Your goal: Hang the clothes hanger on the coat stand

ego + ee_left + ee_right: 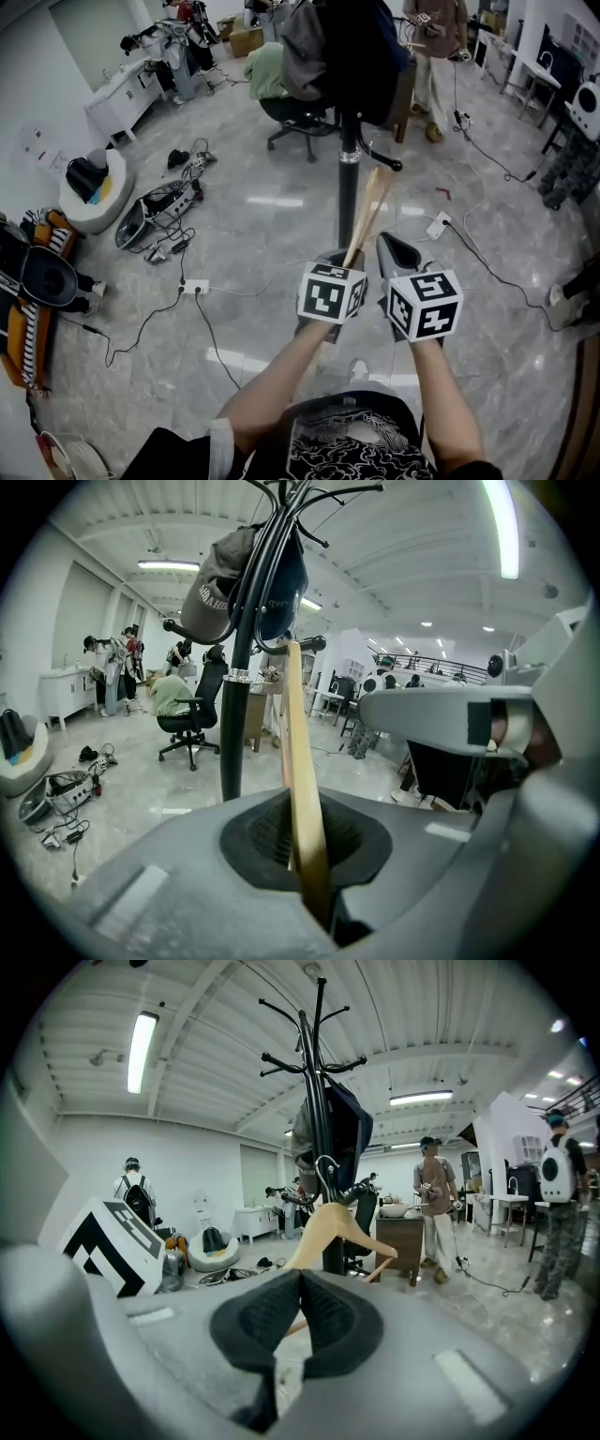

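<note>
Rising from left tongs (306, 847): pale wooden hanger (296, 726).

Clothes hanger (337, 1227): pale wood, smooth, satin; hook bare metal. Coat stand (239, 705): black metal, glossy. Floor (272, 234): grey, marble-look, polished. Left gripper (305, 836): matt grey plastic; pads (258, 836) black, ribbed.

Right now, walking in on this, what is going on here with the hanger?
A person holds a gripper in each hand. The left gripper clamps a wooden clothes hanger, held close to the black coat stand, which already carries a cap and a dark garment. Its hook is near the stand, not clearly hung yet. The right gripper, beside it, is shut and empty.
</note>
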### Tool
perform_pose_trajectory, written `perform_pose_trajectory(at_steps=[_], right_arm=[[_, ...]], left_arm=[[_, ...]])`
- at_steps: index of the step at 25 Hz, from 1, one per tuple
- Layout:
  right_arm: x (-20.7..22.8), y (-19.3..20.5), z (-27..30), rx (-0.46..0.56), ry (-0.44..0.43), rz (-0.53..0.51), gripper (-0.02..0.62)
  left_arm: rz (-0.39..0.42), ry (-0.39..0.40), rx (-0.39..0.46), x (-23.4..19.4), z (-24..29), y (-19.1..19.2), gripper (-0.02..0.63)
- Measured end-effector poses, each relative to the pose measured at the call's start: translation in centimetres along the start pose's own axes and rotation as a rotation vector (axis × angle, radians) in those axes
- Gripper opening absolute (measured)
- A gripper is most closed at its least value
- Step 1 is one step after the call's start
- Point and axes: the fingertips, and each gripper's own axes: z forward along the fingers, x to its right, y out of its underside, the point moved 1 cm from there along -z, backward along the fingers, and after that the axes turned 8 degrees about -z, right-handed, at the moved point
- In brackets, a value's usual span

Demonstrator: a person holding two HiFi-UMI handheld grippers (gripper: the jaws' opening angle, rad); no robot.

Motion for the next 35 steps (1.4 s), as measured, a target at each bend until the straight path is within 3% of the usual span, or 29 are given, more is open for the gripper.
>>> perform_pose_trajectory(at_steps=[35], right_arm=[[1.0,1.0,2.4,-0.020,-0.024,-0.002,0.000]], left_arm=[[-0.028,-0.023,-0.074,-3.7,4.2,2.5,0.006]])
